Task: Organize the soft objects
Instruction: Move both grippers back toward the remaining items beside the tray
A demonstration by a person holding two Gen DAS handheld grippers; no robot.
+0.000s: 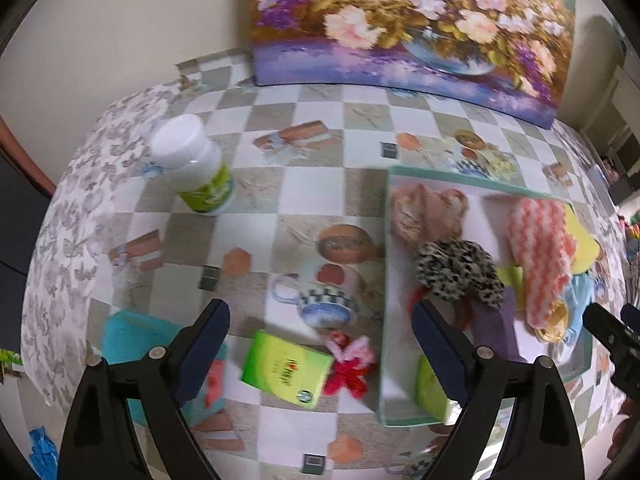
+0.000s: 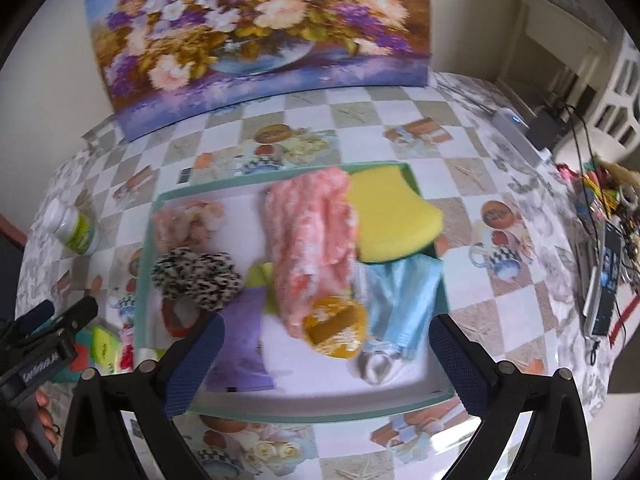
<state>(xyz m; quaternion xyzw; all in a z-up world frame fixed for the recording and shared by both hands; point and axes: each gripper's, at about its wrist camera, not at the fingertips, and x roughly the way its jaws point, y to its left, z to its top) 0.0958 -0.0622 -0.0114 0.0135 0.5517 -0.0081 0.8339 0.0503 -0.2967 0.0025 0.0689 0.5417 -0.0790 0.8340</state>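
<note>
- Green-rimmed shallow tray (image 2: 412, 178) on the checked desk (image 1: 280, 192), already loaded with soft things: leopard scrunchie (image 2: 196, 276), pink-and-white rolled towel (image 2: 312, 248), yellow sponge (image 2: 388, 220), pale blue cloth (image 2: 404, 296), purple cloth (image 2: 240, 328).
- Left outside the tray: red-and-pink fuzzy toy (image 1: 350, 364), lying on the desk just beside the tray's left wall, touching or nearly touching a green carton (image 1: 286, 372).
- Further left, near the left gripper's left finger: teal cloth (image 1: 136, 336), partly hidden.
- Left gripper (image 1: 320, 356): jaws wide, nothing between the pads; fuzzy toy just ahead, slightly right of centre in the gap.
- Right gripper (image 2: 326, 364): jaws at their widest, empty, hanging over the tray's near half, with the towel's rolled end straight ahead.
- Deciding relation, as a judgement: fuzzy toy sits on the left gripper's side, so the left hand is clearly nearer; right gripper well apart from it, across the tray wall.
- Toy's shape blurred and roughly round, so no clear long axis to align with.
- Likely next: short drop onto the toy, then a carry rightwards over the rim.
- Risk: pinching the carton's corner along with the toy.
- White bottle (image 1: 192, 168) a hard item, probably not part of the sort.
</note>
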